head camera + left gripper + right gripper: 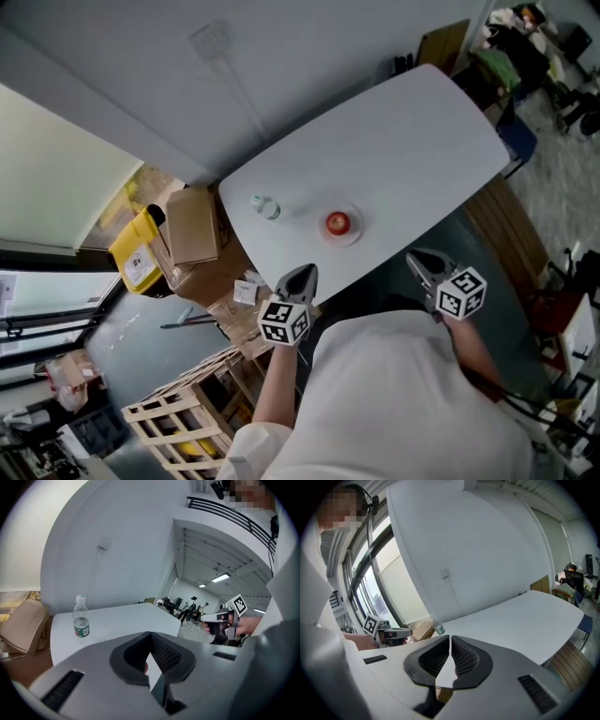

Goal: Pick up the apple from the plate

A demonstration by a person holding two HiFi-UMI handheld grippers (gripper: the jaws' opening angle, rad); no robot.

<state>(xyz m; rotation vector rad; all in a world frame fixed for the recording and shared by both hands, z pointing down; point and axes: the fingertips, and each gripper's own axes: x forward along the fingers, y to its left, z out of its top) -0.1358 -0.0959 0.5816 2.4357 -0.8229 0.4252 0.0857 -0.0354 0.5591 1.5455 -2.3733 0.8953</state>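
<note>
None of the pickup was done: the apple (337, 222) sat on its plate (357, 232) on the table (412, 150). The left gripper (302, 279) and right gripper (422, 263) hung near the table's edge, jaws together and empty. Reaching, opening and grasping remained.
</note>
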